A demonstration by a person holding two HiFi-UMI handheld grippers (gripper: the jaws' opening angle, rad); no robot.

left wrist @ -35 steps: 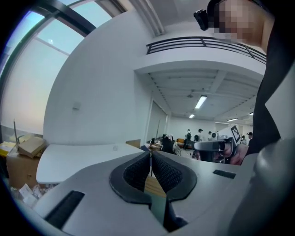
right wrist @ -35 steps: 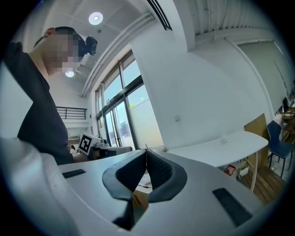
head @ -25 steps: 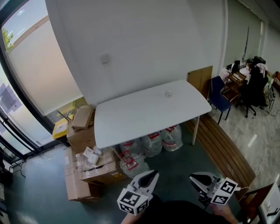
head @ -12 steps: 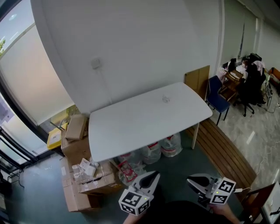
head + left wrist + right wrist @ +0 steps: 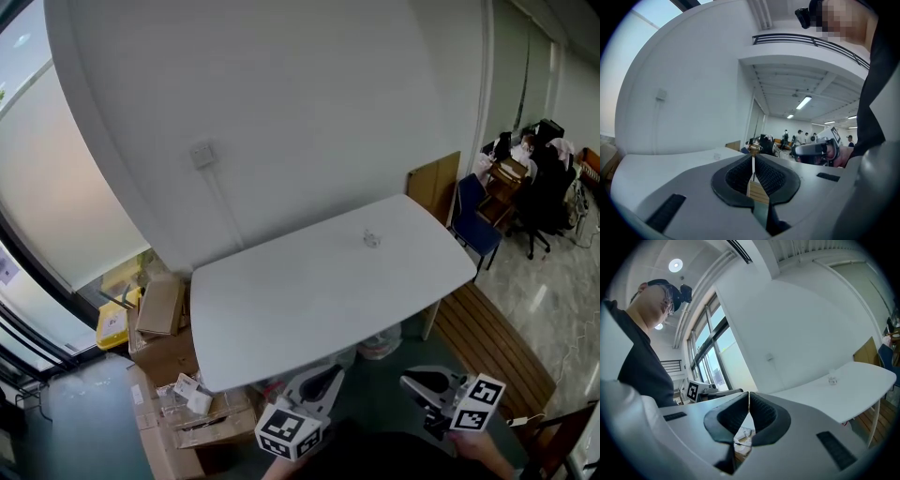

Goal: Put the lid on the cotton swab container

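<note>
Both tongs are clenched with nothing between them. The left tongs (image 5: 328, 374) and right tongs (image 5: 410, 381) are held side by side at six o'clock, just short of the white tabletop (image 5: 281, 300). The small clear cotton swab container (image 5: 371, 240) stands toward the tabletop's one o'clock end, well apart from both.

White table (image 5: 281, 309) occupies centre frame, against a white wall. One small clear container (image 5: 372, 239) stands on its upper right portion; detail too small to make out. Left gripper (image 5: 325, 380) and right gripper (image 5: 412, 382) sit at bottom edge, just below the table's near edge. Cardboard boxes (image 5: 164, 314) lower left. Blue chair (image 5: 476, 232) at right.
</note>
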